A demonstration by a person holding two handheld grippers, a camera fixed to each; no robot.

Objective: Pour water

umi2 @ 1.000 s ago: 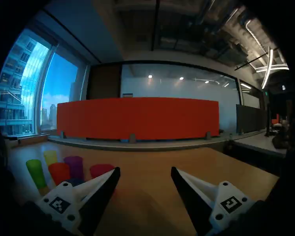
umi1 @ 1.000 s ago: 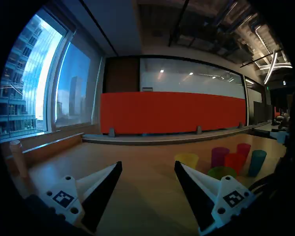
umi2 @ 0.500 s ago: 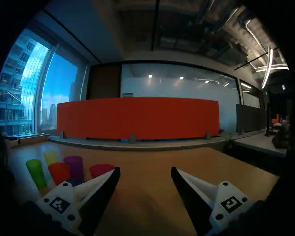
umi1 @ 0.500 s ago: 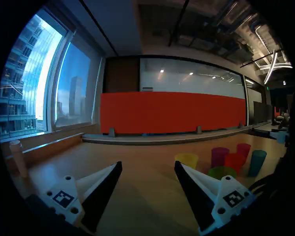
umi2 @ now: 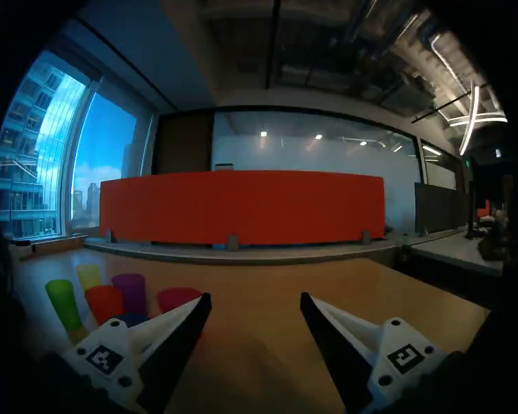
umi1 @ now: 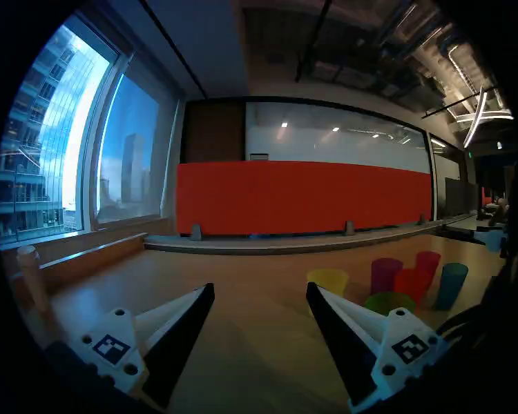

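Note:
Several coloured plastic cups stand in a cluster on the wooden table (umi1: 259,331). In the left gripper view they are to the right: a yellow cup (umi1: 327,280), a purple cup (umi1: 385,273), an orange cup (umi1: 411,283), a pink cup (umi1: 428,263), a teal cup (umi1: 452,283) and a green cup (umi1: 389,302). My left gripper (umi1: 260,292) is open, low over the table, holding nothing. In the right gripper view the cups sit to the left: a green cup (umi2: 63,302), yellow cup (umi2: 88,275), orange cup (umi2: 103,302), purple cup (umi2: 128,291) and pink cup (umi2: 175,298). My right gripper (umi2: 254,303) is open and holds nothing.
A red partition panel (umi1: 304,196) runs along the far edge of the table. Large windows (umi1: 59,165) are on the left. A slim tan cylinder (umi1: 32,276) stands at the table's left edge in the left gripper view. Another desk (umi2: 459,252) lies to the right.

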